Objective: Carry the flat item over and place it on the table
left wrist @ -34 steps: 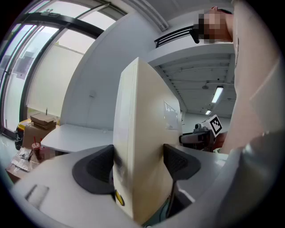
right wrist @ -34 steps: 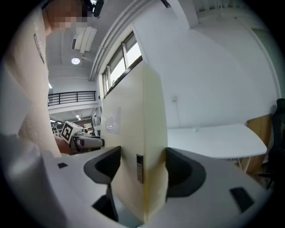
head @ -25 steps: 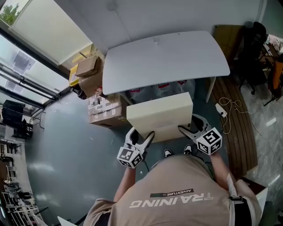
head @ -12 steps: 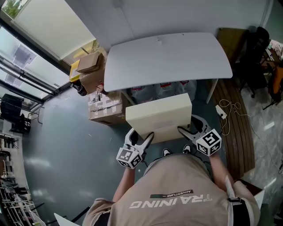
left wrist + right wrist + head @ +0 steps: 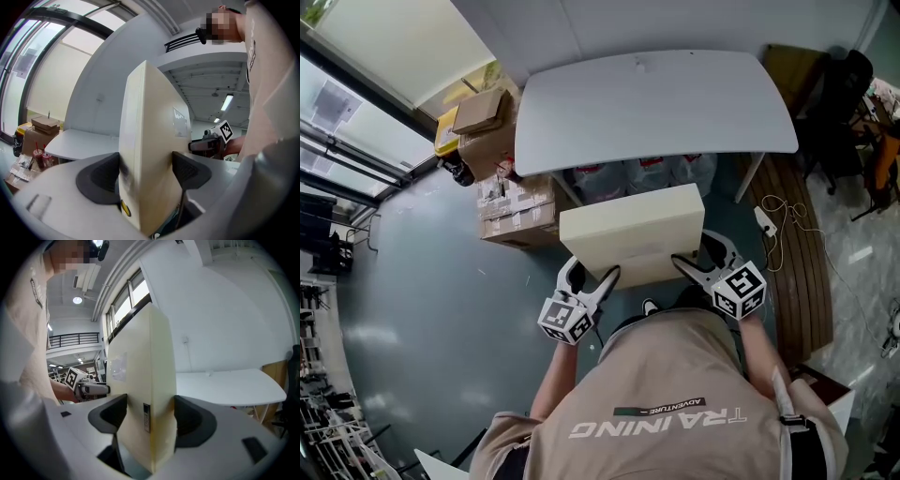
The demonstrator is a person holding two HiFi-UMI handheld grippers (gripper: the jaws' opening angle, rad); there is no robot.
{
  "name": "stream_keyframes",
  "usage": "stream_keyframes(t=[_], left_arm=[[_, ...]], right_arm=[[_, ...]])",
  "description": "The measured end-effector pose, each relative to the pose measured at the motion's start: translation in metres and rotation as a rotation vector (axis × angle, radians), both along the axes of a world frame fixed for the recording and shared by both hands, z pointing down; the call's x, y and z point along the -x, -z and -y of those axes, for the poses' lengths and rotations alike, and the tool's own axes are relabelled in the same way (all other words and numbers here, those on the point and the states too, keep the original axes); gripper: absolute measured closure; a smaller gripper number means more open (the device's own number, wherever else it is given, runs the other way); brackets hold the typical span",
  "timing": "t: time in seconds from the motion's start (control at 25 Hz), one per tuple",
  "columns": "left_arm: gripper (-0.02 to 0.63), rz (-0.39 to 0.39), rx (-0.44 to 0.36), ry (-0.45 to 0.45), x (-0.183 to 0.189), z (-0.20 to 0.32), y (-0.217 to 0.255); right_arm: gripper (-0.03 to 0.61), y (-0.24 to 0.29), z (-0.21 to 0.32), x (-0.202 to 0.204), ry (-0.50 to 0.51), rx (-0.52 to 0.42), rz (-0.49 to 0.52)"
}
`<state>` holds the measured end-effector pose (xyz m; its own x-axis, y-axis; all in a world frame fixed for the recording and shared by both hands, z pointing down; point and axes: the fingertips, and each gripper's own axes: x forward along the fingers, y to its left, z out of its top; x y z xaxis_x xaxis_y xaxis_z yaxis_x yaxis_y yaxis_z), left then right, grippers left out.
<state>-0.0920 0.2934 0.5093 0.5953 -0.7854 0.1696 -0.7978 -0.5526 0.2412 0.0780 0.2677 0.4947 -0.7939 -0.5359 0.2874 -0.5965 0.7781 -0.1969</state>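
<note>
Judged step: transport, with the board not yet over the counter. To do it well, both claws should grip evenly, the board should ride level and rise clear of the counter's near edge, and release should wait until it lies flat on the top. Left claw (image 5: 145, 174): jaws parted to the board's thickness, both dark pads pressed against its faces at the near left corner. Right claw (image 5: 150, 420): same condition, clamped across the board's near right corner, pads touching on both sides. The cream board (image 5: 630, 228) hangs between the two claws in front of the person, roughly level, above the floor and the bagged goods stored under the counter. The white counter (image 5: 656, 103) lies just beyond the board's far edge, its top bare. Cardboard boxes (image 5: 483, 127) stand at the counter's left end, a possible snag if the board drifts left.
</note>
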Motion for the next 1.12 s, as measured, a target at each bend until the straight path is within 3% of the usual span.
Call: stream_keyframes(t=[0.56, 1.12], left_arm=[[0.279, 0.020, 0.039, 0.108, 0.019, 0.065, -0.004], [0.276, 0.069, 0.047, 0.185, -0.003, 0.138, 0.000]], right_arm=[[0.273, -0.007, 0.084, 0.023, 0.103, 0.008, 0.026], [0.273, -0.008, 0.168, 0.005, 0.179, -0.008, 0.085]])
